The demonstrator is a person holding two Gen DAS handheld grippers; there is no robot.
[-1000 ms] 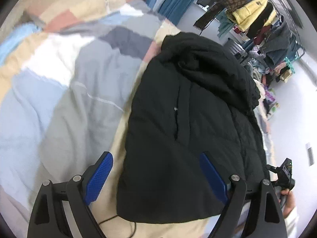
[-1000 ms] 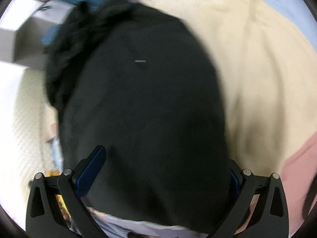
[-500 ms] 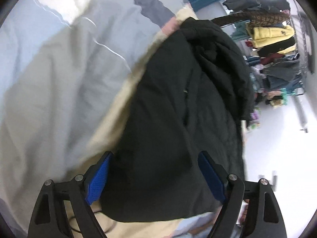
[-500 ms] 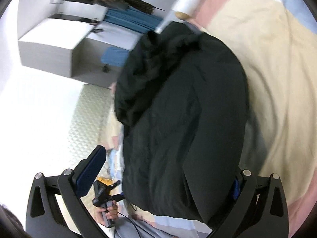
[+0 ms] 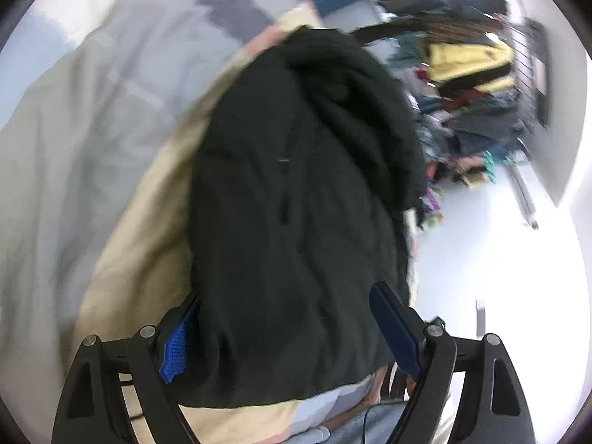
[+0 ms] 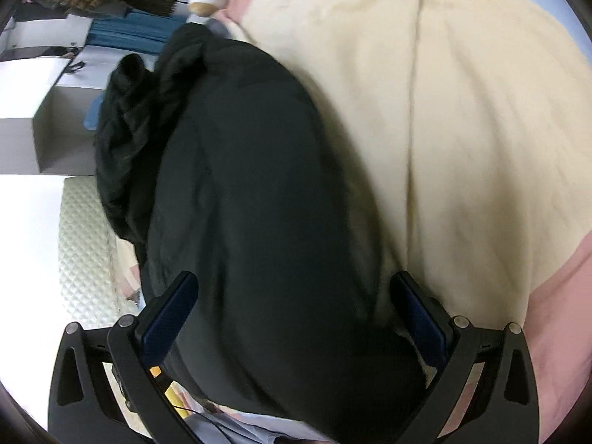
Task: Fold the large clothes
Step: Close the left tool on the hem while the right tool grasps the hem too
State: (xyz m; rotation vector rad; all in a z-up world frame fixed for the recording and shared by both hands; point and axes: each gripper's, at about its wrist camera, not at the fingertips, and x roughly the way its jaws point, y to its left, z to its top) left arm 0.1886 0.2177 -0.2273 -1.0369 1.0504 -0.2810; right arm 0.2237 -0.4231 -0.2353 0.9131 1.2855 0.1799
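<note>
A black padded jacket lies folded lengthwise on the patchwork quilt, its bunched hood at the far end near the bed's edge. My left gripper hangs low over the jacket's near end with its jaws wide. The left blue pad is partly tucked behind the jacket's side edge, and the right pad stands over the other side. In the right wrist view the same jacket fills the middle. My right gripper is open and straddles its near end, with dark fabric between the fingers.
A rack of hanging clothes and a heap of garments on the white floor lie beyond the bed. A white box and blue fabric stand past the bed's other side. The cream quilt panel lies beside the jacket.
Both grippers have come lower and closer to the jacket's near end. The left has rolled, and its left pad now meets the jacket's edge. The right has slid sideways and now straddles the jacket.
</note>
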